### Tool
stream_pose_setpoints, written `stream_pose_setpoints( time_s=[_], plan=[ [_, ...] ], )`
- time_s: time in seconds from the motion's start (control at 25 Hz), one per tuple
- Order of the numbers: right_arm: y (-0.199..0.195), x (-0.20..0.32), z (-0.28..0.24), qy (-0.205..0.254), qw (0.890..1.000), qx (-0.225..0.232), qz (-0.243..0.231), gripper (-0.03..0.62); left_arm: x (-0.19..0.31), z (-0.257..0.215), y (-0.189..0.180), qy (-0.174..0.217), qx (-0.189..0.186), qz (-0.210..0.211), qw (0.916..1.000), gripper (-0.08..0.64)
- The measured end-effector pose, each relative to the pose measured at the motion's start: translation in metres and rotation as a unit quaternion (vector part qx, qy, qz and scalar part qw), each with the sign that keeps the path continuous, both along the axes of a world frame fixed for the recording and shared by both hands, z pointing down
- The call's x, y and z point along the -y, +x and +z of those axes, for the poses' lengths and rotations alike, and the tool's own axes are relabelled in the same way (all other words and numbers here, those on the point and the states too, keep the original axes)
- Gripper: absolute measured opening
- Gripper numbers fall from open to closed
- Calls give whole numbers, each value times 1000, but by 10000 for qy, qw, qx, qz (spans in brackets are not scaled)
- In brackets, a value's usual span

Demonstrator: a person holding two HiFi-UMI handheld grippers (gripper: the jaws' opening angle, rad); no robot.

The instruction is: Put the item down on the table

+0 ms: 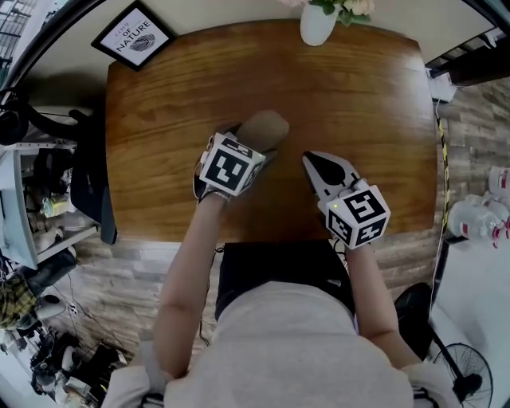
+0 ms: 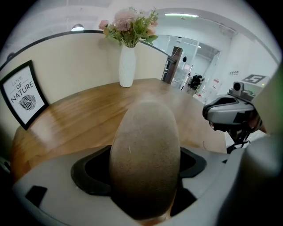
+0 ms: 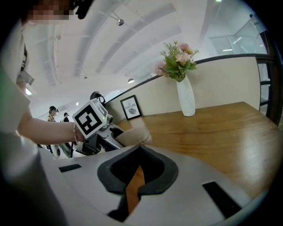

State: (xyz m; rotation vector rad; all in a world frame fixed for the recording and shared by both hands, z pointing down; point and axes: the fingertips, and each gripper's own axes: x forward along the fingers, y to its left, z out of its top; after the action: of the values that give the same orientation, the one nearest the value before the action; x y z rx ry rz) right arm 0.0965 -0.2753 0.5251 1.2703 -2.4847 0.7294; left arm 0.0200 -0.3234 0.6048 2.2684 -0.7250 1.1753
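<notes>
A white vase [image 1: 317, 24] of pink flowers [image 2: 130, 26] stands well apart from a framed print [image 1: 133, 37].

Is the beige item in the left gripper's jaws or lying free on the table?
In the jaws: the left gripper is shut on the beige item, which fills the gap, both jaws against its sides.

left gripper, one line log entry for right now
left gripper: shut on tan item | tan item: over wooden table | right gripper: shut, empty, apart from tan item

Office; glass partitions [image 2: 194, 62], ceiling lights [image 2: 182, 16], wooden table [image 1: 358, 103], framed print [image 1: 133, 36].
</notes>
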Motion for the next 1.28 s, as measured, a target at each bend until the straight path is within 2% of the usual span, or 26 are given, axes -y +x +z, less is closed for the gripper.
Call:
stream_pose_setpoints(
  time_s=[0.28, 0.4, 0.6, 0.84, 1.0, 1.16, 1.28],
  plan=[
    [4, -7, 2, -4, 9999, 104, 130, 11, 1, 14, 6, 146, 437, 137, 9988, 425],
    [4, -11, 4, -25, 9998, 131, 140, 9, 0, 15, 7, 204, 443, 196, 9986, 425],
    [3, -16, 7, -55, 9998, 117, 116, 10, 2, 13, 9, 172, 240, 200, 9994, 434],
    [0, -18, 5, -19, 9999, 152, 77, 10, 2, 7, 14, 278, -14, 62, 9996, 508],
    [0, -17, -1, 61, 9999, 149, 45, 11, 4, -8, 16, 395, -344, -221, 9984, 568],
    [2, -15, -9, 149, 9998, 80, 44, 10, 3, -25, 17, 454, -570, -374, 9966, 572],
    [-1, -13, -14, 226, 9997, 53, 1, 9, 1, -39, 15, 577, -665, -440, 9951, 545]
  ],
)
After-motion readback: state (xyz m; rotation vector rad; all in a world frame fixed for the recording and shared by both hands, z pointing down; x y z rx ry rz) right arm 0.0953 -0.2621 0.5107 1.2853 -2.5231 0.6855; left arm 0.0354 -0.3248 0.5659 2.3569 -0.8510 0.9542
